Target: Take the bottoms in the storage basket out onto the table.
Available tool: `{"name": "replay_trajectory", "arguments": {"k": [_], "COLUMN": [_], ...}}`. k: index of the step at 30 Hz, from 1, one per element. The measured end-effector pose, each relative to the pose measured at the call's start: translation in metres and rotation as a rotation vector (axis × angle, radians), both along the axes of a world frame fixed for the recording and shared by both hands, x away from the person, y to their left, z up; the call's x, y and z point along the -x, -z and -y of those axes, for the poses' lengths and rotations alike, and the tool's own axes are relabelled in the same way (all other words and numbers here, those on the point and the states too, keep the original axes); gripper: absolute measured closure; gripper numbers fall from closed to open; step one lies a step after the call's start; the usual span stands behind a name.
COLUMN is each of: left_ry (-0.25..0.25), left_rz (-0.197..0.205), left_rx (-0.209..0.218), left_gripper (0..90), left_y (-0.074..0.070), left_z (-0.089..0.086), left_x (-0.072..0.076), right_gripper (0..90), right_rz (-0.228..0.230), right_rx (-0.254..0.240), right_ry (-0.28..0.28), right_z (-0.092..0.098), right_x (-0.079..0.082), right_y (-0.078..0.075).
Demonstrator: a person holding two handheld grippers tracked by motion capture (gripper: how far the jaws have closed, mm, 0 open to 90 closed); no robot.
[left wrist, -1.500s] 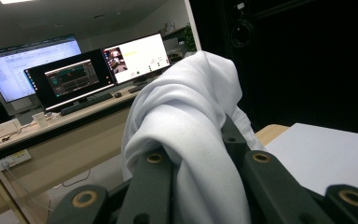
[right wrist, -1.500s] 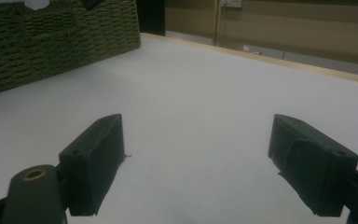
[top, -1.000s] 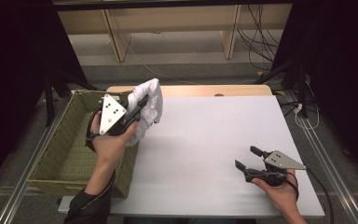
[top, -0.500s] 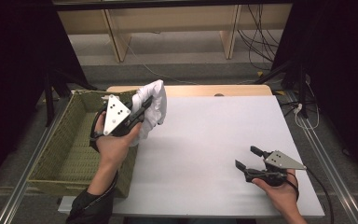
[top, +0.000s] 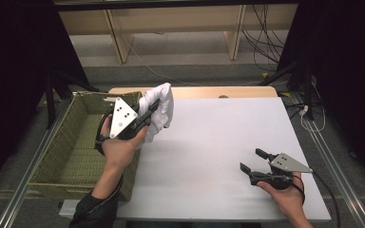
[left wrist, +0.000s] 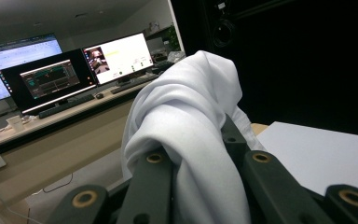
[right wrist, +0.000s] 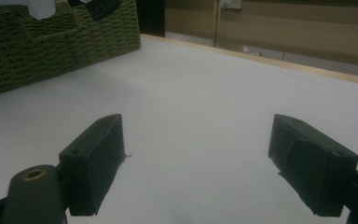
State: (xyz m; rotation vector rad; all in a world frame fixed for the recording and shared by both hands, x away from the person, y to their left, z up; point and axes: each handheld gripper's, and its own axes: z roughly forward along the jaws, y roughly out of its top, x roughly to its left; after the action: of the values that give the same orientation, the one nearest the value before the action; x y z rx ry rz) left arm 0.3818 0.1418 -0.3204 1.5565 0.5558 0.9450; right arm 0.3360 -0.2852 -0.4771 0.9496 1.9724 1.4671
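At far left of the high view, an olive-green woven rectangular basket [top: 71, 156], sitting at the left edge of the white table top [top: 214, 156] and partly overhanging it. Above the basket's right wall, raised off the surface, the left gripper [top: 154, 107] in the left hand [top: 119, 147], grey three-cornered plate on top, black jaws pointing up and to the right. Clamped between those jaws, a crumpled white cloth [top: 159, 111], bunched and hanging over the basket's far right corner and the table's near-left area, clear of both as far as can be told. In the left gripper view, the same white cloth [left wrist: 186, 140] draped thickly over and between the two black jaws, folds spilling down both sides; jaws pressed tight on the fabric. Behind it, a wooden desk with lit monitors [left wrist: 65, 74].

Middle of the table bare white.

Toward the lower right, well apart from the cloth, the right gripper [top: 254, 161] in the right hand [top: 285, 194], lying low near the table's front edge, jaws pointing left and standing wide apart with nothing between them. In the right gripper view, two black pads [right wrist: 98, 158] spread wide over white surface, basket wall [right wrist: 51, 42] at upper left
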Motion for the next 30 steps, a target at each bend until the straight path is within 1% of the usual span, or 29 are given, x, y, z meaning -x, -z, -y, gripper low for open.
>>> {"name": "replay_trajectory", "arguments": {"k": [30], "left_ry": [0.045], "left_rz": [-0.012], "left_rx": [-0.013], "left_gripper": [77.7], "left_y": [0.004], "left_z": [0.014], "left_x": [0.001], "right_gripper": [19.2], "right_rz": [0.002], "right_rx": [-0.005], "right_ry": [0.004], "right_z": [0.0], "right_x": [0.0], "right_y": [0.0]}}
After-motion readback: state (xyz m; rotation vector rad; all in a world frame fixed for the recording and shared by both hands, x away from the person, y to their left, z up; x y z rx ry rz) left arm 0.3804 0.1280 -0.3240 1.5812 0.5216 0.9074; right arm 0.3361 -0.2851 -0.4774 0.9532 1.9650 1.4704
